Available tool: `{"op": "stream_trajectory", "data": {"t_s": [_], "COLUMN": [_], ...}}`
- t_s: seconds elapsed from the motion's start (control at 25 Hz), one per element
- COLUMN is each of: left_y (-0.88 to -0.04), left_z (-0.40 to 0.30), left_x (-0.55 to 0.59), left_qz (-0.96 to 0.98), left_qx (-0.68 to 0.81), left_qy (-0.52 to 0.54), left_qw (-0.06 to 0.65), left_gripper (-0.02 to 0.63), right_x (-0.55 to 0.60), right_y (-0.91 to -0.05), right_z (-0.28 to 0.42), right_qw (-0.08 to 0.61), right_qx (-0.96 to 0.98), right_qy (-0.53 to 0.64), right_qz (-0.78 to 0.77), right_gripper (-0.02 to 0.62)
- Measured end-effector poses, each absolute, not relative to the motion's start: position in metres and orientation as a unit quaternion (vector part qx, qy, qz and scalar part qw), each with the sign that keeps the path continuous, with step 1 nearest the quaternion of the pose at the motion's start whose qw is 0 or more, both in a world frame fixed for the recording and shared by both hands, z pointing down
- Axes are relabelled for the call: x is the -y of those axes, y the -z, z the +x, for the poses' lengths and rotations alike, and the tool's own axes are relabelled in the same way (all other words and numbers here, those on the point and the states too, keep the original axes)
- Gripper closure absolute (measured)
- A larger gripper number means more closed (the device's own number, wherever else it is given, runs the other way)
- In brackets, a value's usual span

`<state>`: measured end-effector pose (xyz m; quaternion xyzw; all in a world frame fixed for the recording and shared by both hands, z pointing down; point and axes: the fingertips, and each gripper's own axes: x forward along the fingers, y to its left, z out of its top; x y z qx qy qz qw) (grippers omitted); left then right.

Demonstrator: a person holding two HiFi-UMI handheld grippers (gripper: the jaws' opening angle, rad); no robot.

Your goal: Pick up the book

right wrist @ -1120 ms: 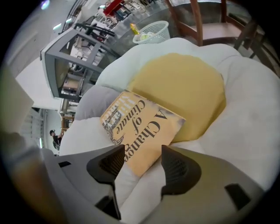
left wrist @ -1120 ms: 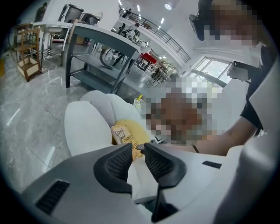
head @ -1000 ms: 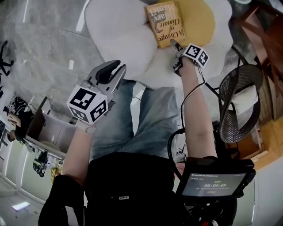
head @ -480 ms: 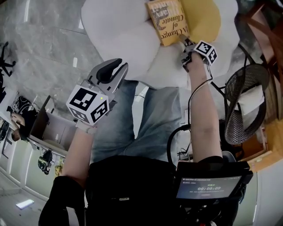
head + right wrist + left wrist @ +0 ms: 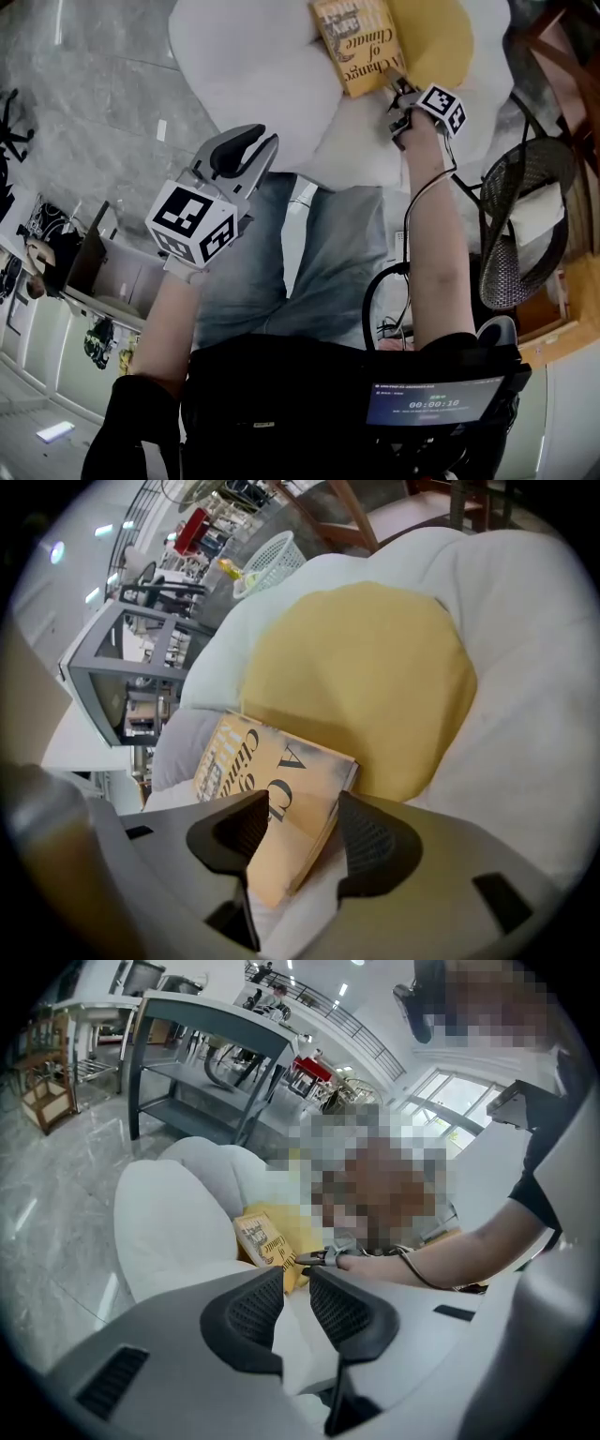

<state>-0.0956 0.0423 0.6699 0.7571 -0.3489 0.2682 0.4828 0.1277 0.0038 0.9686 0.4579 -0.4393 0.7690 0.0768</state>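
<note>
Right tool [image 5: 295, 825] spread, straddling the book's [image 5: 267, 771] near corner, no pinch yet. Left tool [image 5: 297, 1286] slightly apart, empty. Book leans on the cushion [image 5: 366, 667] in the chair [image 5: 525, 696]. Looks a light, floppy paperback, so bite near the spine.

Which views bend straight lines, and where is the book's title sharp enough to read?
Both gripper views are fisheye with dark corners. Left gripper view: the grey table bows, the book is small, print barely legible. Right gripper view: book close, large letters sharp. Head view: straighter, title readable but cut at the top edge.
</note>
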Motion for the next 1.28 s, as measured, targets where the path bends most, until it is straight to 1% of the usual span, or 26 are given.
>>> {"op": "stream_trajectory", "data": {"t_s": [0.12,0.24,0.48,0.56,0.6,0.68,0.84,0.92,1.04,1.2,1.28], "left_y": [-0.666,-0.665,-0.665,-0.667,-0.668,-0.669,-0.666,-0.665,-0.664,-0.669,-0.673], "left_z": [-0.095,-0.097,-0.098,-0.099,-0.099,-0.102,-0.111,-0.114,-0.114,-0.108,-0.105], "left_x": [-0.041,-0.036,-0.037,-0.036,-0.035,-0.033,-0.027,-0.027,-0.030,-0.026,-0.019], "left_qz": [0.759,0.759,0.757,0.756,0.756,0.756,0.754,0.755,0.757,0.757,0.753], "left_qx": [0.348,0.349,0.348,0.349,0.349,0.349,0.351,0.351,0.347,0.341,0.342], "left_qy": [-0.267,-0.266,-0.265,-0.264,-0.264,-0.264,-0.260,-0.258,-0.255,-0.248,-0.235], "left_qw": [0.481,0.481,0.485,0.486,0.487,0.488,0.490,0.490,0.491,0.499,0.510], "left_gripper": [0.528,0.529,0.529,0.529,0.529,0.529,0.529,0.529,0.529,0.529,0.529], "right_x": [0.006,0.024,0.037,0.040,0.042,0.047,0.060,0.064,0.067,0.068,0.070], "right_y": [-0.957,-0.944,-0.941,-0.940,-0.938,-0.931,-0.908,-0.900,-0.892,-0.884,-0.878], "right_z": [0.124,0.117,0.116,0.119,0.120,0.122,0.120,0.119,0.118,0.114,0.112], "right_qw": [0.022,-0.015,-0.037,-0.055,-0.068,-0.098,-0.152,-0.162,-0.167,-0.145,-0.145], "right_qx": [0.441,0.460,0.461,0.457,0.456,0.457,0.455,0.457,0.466,0.480,0.479], "right_qy": [-0.771,-0.763,-0.757,-0.758,-0.757,-0.754,-0.751,-0.751,-0.750,-0.753,-0.756], "right_qz": [0.459,0.454,0.462,0.463,0.463,0.462,0.455,0.448,0.438,0.426,0.423], "right_gripper": [0.346,0.365,0.371,0.372,0.382,0.435,0.511,0.535,0.540,0.549,0.556]}}
